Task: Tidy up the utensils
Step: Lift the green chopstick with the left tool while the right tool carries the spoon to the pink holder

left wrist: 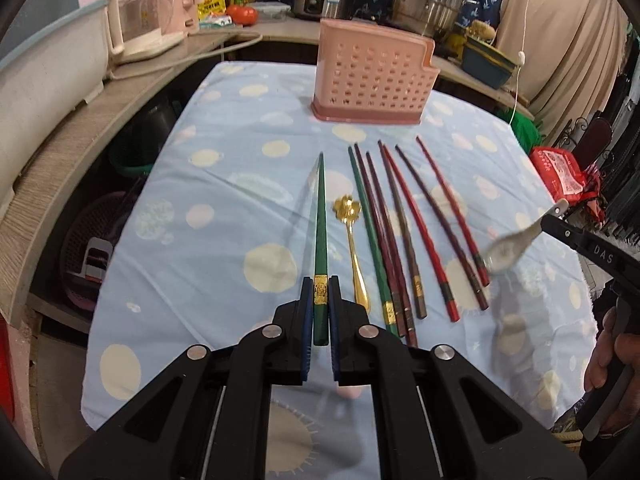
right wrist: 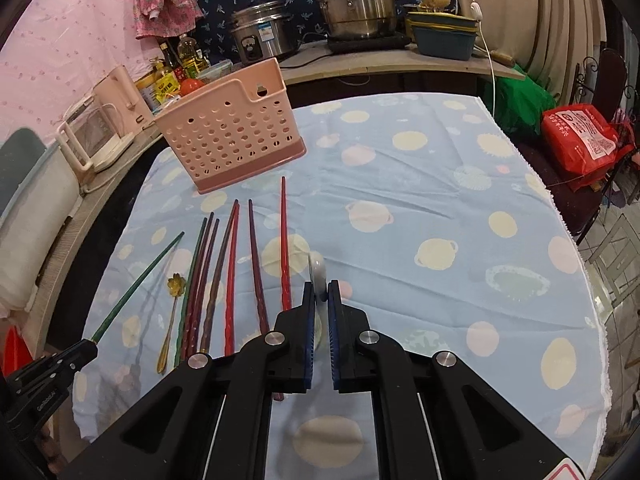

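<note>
Left claw [left wrist: 321,304] pinching green chopstick [left wrist: 320,216] by thick end, tip aiming at basket [left wrist: 370,76]. Right claw [right wrist: 320,300] gripping white spoon [right wrist: 317,276], lifted for basket. Other chopsticks [left wrist: 400,232] lying before basket.

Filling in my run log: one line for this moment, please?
left gripper: shut on green chopstick | right gripper: shut on white spoon | pink holder: nothing visibly inside

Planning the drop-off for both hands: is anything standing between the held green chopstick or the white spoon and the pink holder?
Nothing visible does. The left gripper holds the green chopstick, the right gripper the white spoon. Bare cloth lies before the pink holder; the other chopsticks and gold spoon lie flat.
</note>
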Available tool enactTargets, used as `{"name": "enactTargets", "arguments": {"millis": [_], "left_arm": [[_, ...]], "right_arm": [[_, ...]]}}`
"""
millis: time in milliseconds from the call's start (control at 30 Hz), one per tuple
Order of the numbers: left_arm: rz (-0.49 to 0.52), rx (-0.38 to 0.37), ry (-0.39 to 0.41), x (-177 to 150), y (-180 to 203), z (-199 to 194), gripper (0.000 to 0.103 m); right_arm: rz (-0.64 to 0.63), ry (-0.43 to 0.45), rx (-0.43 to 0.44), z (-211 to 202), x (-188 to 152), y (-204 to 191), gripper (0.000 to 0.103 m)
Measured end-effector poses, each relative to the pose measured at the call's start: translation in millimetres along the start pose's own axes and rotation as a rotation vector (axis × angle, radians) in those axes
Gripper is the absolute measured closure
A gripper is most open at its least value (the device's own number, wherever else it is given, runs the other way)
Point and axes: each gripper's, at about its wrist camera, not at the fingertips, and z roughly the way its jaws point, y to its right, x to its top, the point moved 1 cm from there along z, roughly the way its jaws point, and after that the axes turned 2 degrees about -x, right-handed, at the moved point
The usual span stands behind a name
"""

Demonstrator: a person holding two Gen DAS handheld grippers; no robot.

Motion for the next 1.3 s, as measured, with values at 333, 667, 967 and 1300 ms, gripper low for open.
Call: {"name": "enactTargets", "arguments": {"millis": [333, 667, 967, 1300], "left_arm": [[0.026, 0.010, 0.143, 48.5, 3.3, -42.4, 0.096], [0.063, 0.005, 0.305, 143.5, 12.1, -68.4, 0.096], [0.071, -0.009, 0.486, 253.2, 27.4, -90.7, 0.096], [0.062, -0.015, 0.552, 326.1, 36.8, -64.4, 0.096]], "right_arm": [[-0.025, 0.077, 0.037, -29.5, 23.0, -11.4, 0.097], [-0.053, 0.156, 0.065, -26.1, 97.4, -19.7, 0.097], [-0.058, 0.210, 0.094, 6.2, 189.4, -41.3, 0.097], [-0.061, 0.232, 0.066, 59.4, 256.9, -61.6, 0.097]]}}
